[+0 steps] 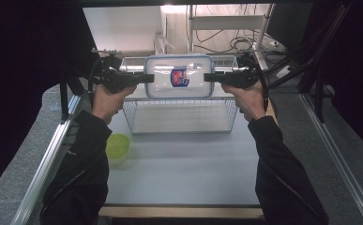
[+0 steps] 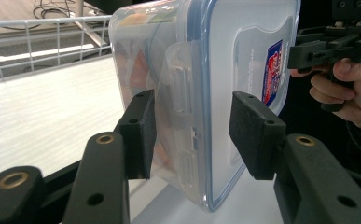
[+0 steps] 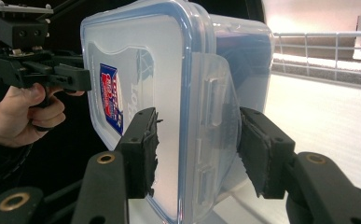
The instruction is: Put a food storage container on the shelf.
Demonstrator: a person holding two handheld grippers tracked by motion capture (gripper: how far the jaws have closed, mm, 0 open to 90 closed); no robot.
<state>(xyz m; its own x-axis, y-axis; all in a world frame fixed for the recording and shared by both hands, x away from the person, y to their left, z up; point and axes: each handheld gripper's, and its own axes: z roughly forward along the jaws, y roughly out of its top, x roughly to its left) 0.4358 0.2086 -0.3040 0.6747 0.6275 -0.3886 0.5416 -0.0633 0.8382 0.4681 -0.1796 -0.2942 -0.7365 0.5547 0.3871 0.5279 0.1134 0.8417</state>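
Observation:
A clear plastic food container [image 1: 162, 86] with a blue-rimmed lid and a red and blue label [image 1: 179, 77] hangs on edge above a wire basket [image 1: 131, 117], lid facing the person. My left gripper [image 1: 150, 78] is shut on its left end and my right gripper [image 1: 208, 77] on its right end. In the left gripper view the container [image 2: 169, 56] sits between my left gripper's [image 2: 190, 135] pads at a side latch. In the right gripper view my right gripper [image 3: 194, 149] clamps the container [image 3: 141, 56] at the other latch.
A round green lid or bowl [image 1: 117, 144] lies on the white table [image 1: 184, 173] near the person's left forearm. The basket stands at the table's far side. Metal rails run along both table sides. Cables and a shelf frame lie beyond the basket.

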